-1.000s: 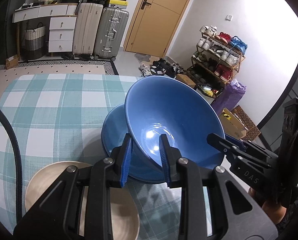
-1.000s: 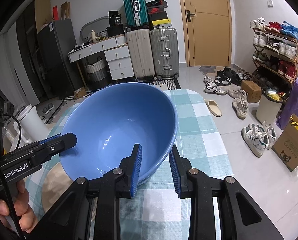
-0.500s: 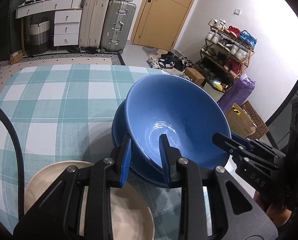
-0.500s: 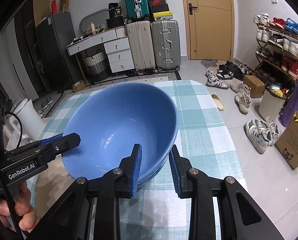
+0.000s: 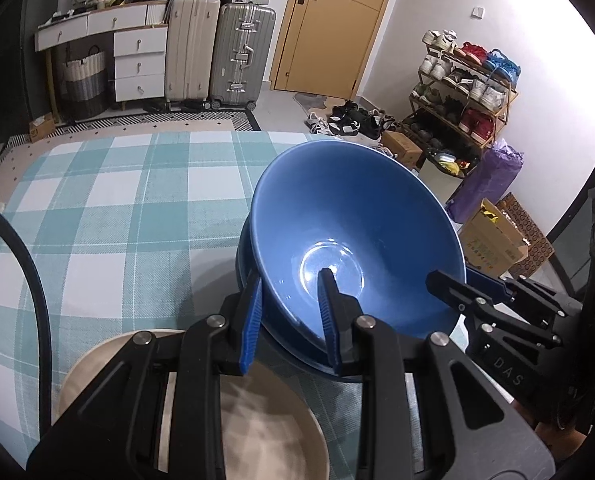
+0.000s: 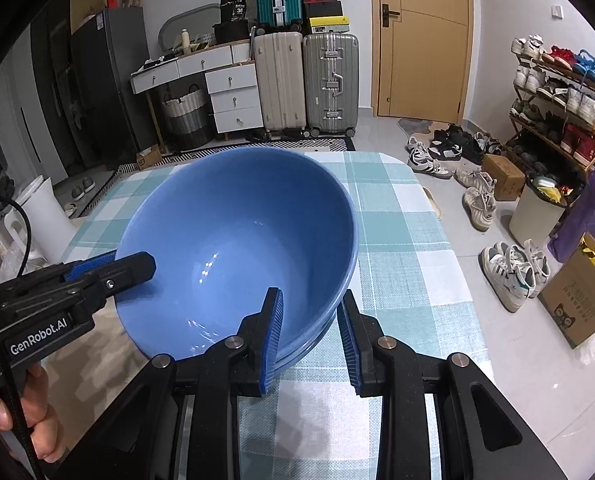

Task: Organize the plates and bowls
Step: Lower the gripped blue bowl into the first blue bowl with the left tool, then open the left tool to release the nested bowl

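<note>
Clearly, both tongs straddle the rim of the upper blue bowl (image 5: 357, 236): the left gripper (image 5: 289, 320) and the right gripper (image 6: 311, 334) each keep 1 pad inside and 1 outside, jaws parted wider than the wall, so whether they pinch cannot be told. It sits nested in a second blue bowl (image 5: 281, 354) on the checked tablecloth (image 5: 109, 208), beside a beige plate (image 5: 257, 420). Glazed ceramic likely handles heavy, slick and chippable; the rim wall is the natural hold.

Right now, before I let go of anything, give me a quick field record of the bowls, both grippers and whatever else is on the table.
held item: glossy blue ceramic bowl, tilted
beneath it: second blue bowl, nested under it on the checked tablecloth
left gripper: shut on the upper bowl's rim, one finger inside
right gripper: straddling the rim, one finger inside, outer finger apart from the wall
nearby: round beige plate, beside the bowls
</note>
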`<state>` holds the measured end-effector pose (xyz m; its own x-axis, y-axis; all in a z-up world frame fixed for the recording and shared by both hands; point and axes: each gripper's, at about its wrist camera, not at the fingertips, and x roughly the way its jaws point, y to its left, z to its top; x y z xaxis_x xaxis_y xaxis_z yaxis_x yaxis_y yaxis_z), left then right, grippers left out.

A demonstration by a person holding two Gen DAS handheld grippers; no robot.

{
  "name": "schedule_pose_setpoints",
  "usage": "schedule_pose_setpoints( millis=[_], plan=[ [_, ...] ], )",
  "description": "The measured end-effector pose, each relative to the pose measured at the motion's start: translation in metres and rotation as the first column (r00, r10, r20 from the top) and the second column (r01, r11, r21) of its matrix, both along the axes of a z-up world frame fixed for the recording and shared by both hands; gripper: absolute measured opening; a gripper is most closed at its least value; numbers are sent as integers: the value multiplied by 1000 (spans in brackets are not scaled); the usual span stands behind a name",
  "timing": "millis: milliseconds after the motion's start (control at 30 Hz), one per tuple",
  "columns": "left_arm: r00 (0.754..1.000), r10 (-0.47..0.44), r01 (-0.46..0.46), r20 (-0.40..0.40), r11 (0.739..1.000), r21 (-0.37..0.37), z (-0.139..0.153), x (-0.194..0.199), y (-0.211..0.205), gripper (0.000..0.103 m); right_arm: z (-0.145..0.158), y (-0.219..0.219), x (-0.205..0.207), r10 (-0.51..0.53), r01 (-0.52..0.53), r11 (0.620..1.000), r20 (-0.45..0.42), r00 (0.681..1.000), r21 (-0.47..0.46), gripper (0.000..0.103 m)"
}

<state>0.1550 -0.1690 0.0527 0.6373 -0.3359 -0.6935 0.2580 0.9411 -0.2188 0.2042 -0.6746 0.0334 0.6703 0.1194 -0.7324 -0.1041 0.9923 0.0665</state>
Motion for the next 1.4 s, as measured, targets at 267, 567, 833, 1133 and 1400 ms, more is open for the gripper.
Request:
schedule_pose_setpoints(
  millis=[267, 567, 833, 1133, 1400],
  plan=[
    [1000, -7, 6, 29, 999, 52, 0, -8, -7, 24, -5, 1, 1, -4, 4, 1000, -2, 1000, -20, 28],
    [1000, -2, 0, 24, 997, 75, -1, -11, -11, 24, -11, 0, 0, -8, 8, 1000, -7, 1000, -21, 28],
    [1000, -9, 10, -5, 997, 77, -9, -14, -5, 24, -11, -2, -2, 2, -2, 1000, -2, 1000, -16, 30],
    [999, 4, -2, -32, 998, 66, -15, -8, 2, 27, -9, 0, -4, 23, -23, 1000, -3, 1000, -19, 32],
    [997, 50, -50, -66, 999, -3, -5, 4, 23, 73, -2, -8, -4, 20, -20, 1000, -8, 1000, 2, 61]
  ],
)
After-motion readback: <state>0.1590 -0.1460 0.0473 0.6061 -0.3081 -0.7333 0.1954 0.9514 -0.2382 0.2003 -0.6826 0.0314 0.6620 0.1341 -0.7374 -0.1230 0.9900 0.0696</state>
